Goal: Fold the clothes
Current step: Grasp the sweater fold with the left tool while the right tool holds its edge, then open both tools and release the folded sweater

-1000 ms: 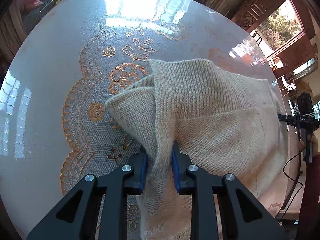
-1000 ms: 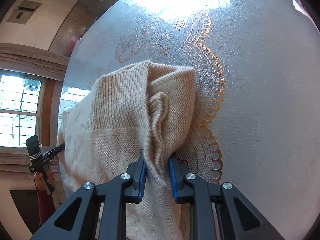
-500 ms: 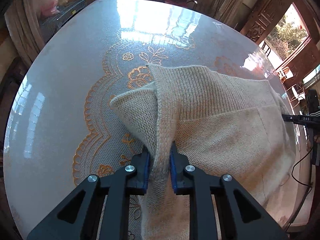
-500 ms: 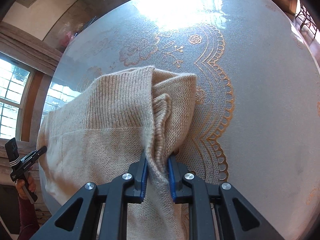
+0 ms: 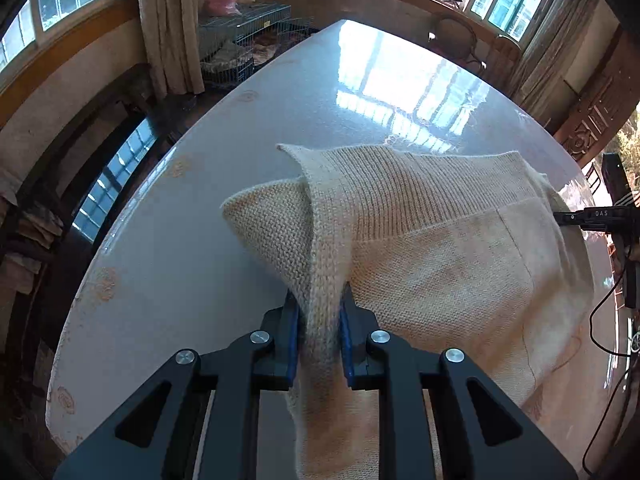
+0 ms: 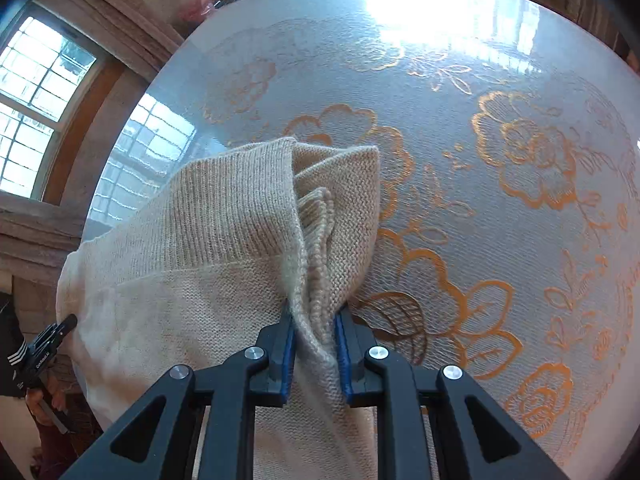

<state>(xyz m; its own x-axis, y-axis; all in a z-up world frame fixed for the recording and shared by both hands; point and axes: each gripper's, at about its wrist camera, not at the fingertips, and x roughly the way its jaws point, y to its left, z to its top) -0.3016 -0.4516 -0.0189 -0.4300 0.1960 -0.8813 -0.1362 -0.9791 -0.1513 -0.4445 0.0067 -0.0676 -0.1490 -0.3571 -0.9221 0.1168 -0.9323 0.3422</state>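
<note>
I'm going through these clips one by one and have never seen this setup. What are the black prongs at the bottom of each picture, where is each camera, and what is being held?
No robot here: a person carries a hand-held two-finger gripper in each hand, each with a wide-angle camera looking along its fingers. That is why black fingers with blue pads fill the bottom of both pictures.

One picture is from the left gripper, the other from the right gripper. Each is shut on a bunched edge of the same beige knitted sweater, which drapes onto a glossy table with a gold flower pattern. The right gripper also appears at the left view's right edge, and the left gripper, with the hand holding it, at the right view's lower left.
</note>
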